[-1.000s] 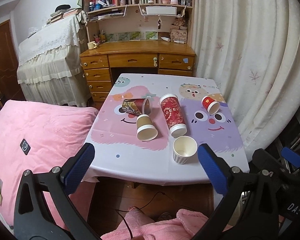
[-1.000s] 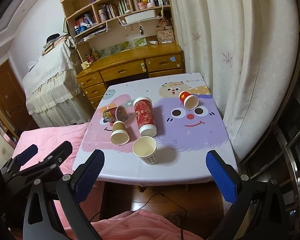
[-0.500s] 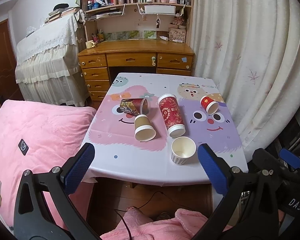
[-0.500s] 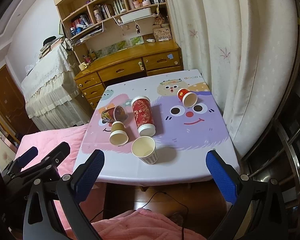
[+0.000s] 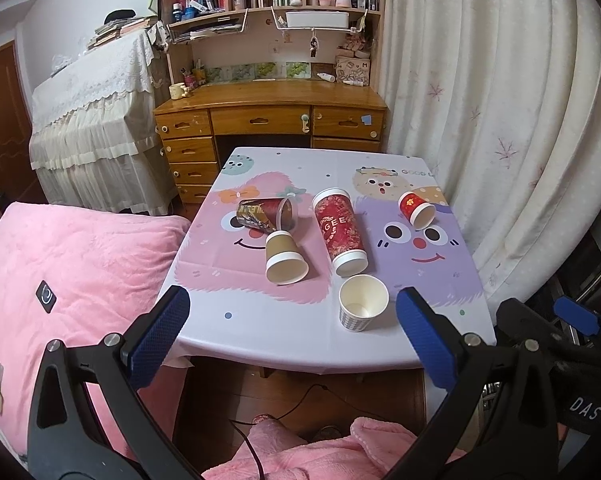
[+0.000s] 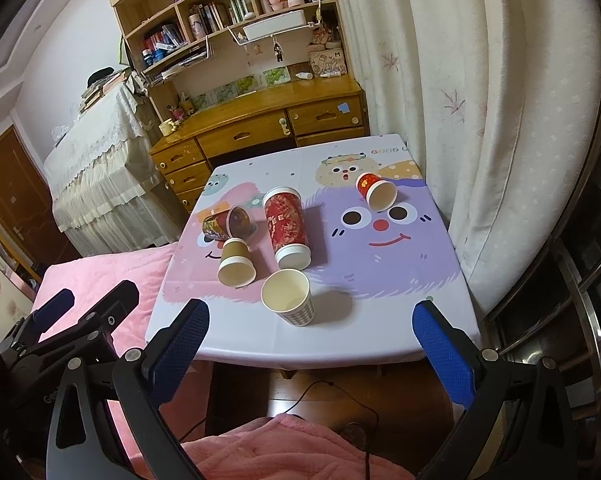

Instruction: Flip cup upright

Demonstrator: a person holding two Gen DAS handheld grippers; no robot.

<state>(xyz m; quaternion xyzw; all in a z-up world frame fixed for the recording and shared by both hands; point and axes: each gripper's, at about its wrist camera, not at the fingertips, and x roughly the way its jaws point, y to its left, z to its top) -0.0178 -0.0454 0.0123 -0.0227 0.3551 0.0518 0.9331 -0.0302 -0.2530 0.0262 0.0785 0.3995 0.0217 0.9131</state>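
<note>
Several paper cups are on the cartoon-print table (image 5: 260,320). A patterned white cup (image 5: 362,307) (image 6: 288,297) stands upright near the front edge. On their sides lie a tall red cup (image 5: 339,236) (image 6: 286,227), a brown cup (image 5: 284,258) (image 6: 235,263), a dark clear-lidded cup (image 5: 266,214) (image 6: 229,222) and a small red cup (image 5: 415,209) (image 6: 375,191). My left gripper (image 5: 292,338) and right gripper (image 6: 310,350) are both open and empty, held before the table's front edge, away from the cups.
A pink bed (image 5: 60,272) lies left of the table. White curtains (image 5: 500,120) hang on the right. A wooden desk (image 5: 272,116) with bookshelves stands behind the table. A cable lies on the floor (image 5: 300,396) under the table.
Both grippers have drawn back and risen slightly, so the table looks a bit farther away. The cups have not moved.
</note>
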